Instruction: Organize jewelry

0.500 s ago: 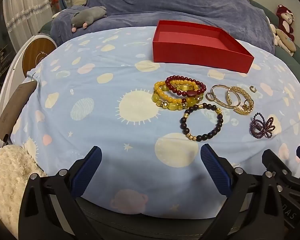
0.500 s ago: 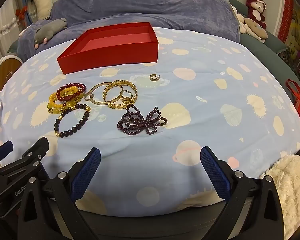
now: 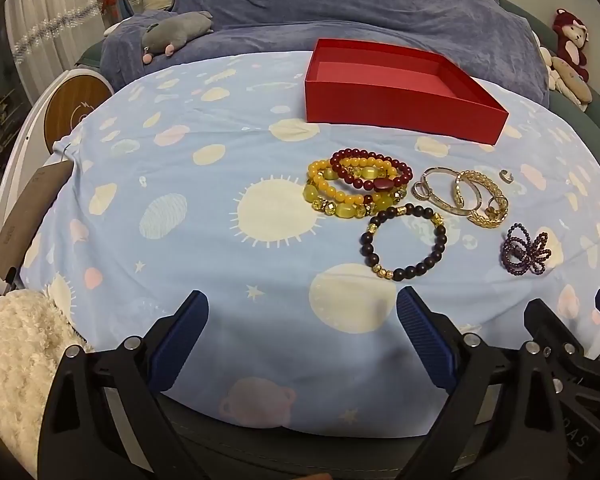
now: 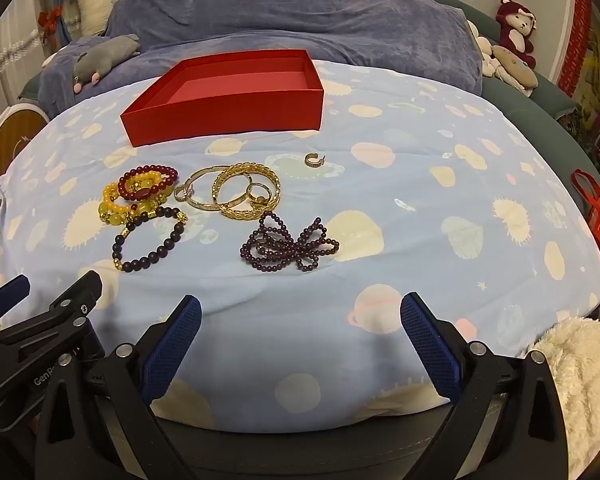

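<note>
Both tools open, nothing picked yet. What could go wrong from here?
1. The gold bangles overlap, with a ring among them; lifting one may drag the others.
2. The yellow bead bracelets and dark red bracelet are stacked, so a pinch could catch several.
3. The small hoop earring lies low on soft cloth and is easy to miss.

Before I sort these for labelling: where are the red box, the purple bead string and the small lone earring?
red box [image 4: 228, 124], right wrist view, front wall.
purple bead string [image 4: 288, 246], right wrist view, middle knot.
small lone earring [image 4: 314, 160], right wrist view, hoop.
</note>
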`<state>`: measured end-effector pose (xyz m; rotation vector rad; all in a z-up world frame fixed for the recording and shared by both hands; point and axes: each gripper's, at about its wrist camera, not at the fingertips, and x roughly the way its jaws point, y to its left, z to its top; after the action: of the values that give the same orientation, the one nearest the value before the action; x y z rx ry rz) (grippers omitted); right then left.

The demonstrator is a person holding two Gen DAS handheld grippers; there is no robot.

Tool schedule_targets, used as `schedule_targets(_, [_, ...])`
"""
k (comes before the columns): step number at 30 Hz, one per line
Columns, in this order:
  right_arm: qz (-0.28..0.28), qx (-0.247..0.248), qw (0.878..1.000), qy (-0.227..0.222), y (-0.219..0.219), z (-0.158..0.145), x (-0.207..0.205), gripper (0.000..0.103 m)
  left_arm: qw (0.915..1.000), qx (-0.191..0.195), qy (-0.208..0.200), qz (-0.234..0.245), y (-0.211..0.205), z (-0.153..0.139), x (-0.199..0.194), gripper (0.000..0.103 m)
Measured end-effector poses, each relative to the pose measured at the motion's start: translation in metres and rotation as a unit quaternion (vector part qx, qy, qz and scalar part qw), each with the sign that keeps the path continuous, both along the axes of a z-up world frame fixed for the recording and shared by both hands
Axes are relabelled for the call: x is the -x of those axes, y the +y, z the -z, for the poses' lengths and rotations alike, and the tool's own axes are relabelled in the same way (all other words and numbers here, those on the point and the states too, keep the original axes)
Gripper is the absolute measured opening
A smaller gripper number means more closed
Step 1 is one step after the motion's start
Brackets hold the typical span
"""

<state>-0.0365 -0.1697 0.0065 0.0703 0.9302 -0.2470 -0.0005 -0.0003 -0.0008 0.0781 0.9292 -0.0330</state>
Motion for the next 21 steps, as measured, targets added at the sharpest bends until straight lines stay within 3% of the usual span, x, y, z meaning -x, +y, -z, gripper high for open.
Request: schedule_targets(21, [0.000, 0.001, 1.000, -0.002, -0.0003, -0.0002, 0.0002, 0.096, 0.9999, 0.001, -0.010, -0.002, -0.0010, -0.0036, 0.0028, 0.091])
